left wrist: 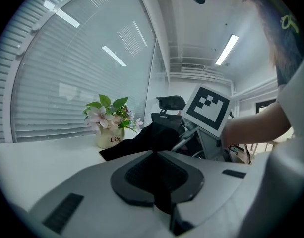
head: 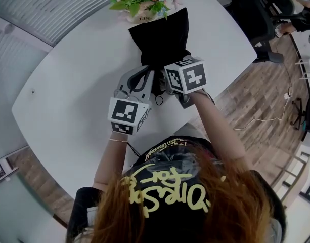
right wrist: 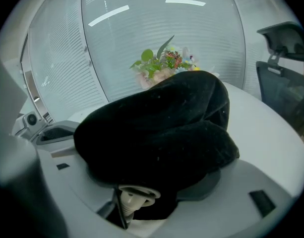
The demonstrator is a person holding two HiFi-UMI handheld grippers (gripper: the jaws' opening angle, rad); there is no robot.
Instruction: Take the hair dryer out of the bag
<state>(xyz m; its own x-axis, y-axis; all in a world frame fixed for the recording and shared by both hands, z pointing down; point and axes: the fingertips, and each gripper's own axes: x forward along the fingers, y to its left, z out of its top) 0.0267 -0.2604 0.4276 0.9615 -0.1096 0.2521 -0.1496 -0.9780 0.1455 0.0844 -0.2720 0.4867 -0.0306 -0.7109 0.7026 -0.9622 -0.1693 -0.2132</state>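
Pinching bag (head: 160, 37) cloth: left claw (left wrist: 154, 157) clamped | right claw (right wrist: 156, 172) wide apart around bag

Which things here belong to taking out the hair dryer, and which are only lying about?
Job: black bag; left gripper, shut on its cloth; right gripper, open around its near end.
Lying about: flower pot; office chair.

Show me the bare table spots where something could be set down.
Broad bare tabletop left of the black bag; a narrower strip on its right, to the table edge. Crowded: flower pot behind the bag, left claw and right claw at its near end.
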